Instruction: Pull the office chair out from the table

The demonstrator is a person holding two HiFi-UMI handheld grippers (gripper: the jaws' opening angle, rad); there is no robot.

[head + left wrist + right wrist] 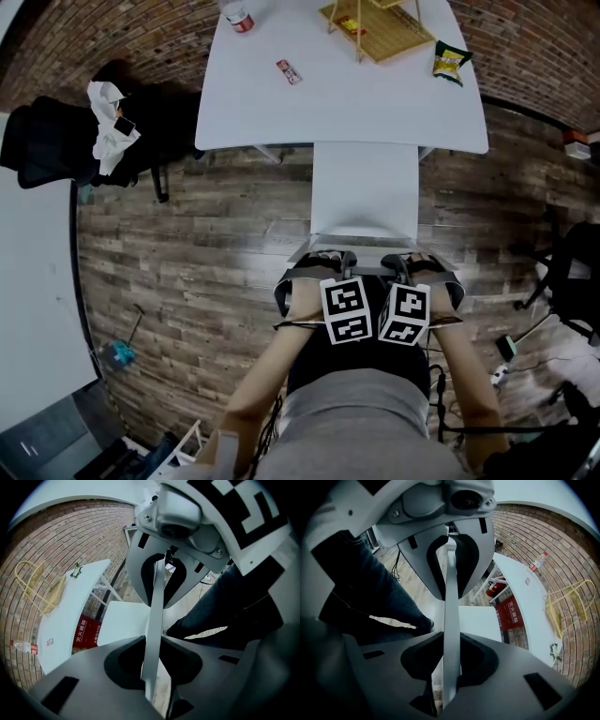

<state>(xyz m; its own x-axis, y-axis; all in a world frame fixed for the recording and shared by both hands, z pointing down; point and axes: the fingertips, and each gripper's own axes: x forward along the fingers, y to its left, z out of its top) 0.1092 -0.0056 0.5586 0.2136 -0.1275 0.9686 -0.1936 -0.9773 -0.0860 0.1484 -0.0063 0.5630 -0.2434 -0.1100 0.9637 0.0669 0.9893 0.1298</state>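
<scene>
The white office chair [364, 192] stands on the wood floor, its seat reaching just under the near edge of the white table [375, 103]. My left gripper [330, 267] and right gripper [411, 267] sit side by side on the top edge of the chair's backrest [364, 242]. In the left gripper view the thin white backrest [152, 620] runs between my jaws, which are shut on it, and the right gripper [161, 573] clamps the same edge further along. The right gripper view shows the backrest [451, 620] pinched the same way.
A black chair [47, 141] draped with white cloth [111, 127] stands at the left, beside another white table [33, 281]. On the main table lie a bottle [239, 17], a wooden rack [375, 28], a snack bag [450, 61] and a small packet [289, 71]. Dark gear and cables crowd the right.
</scene>
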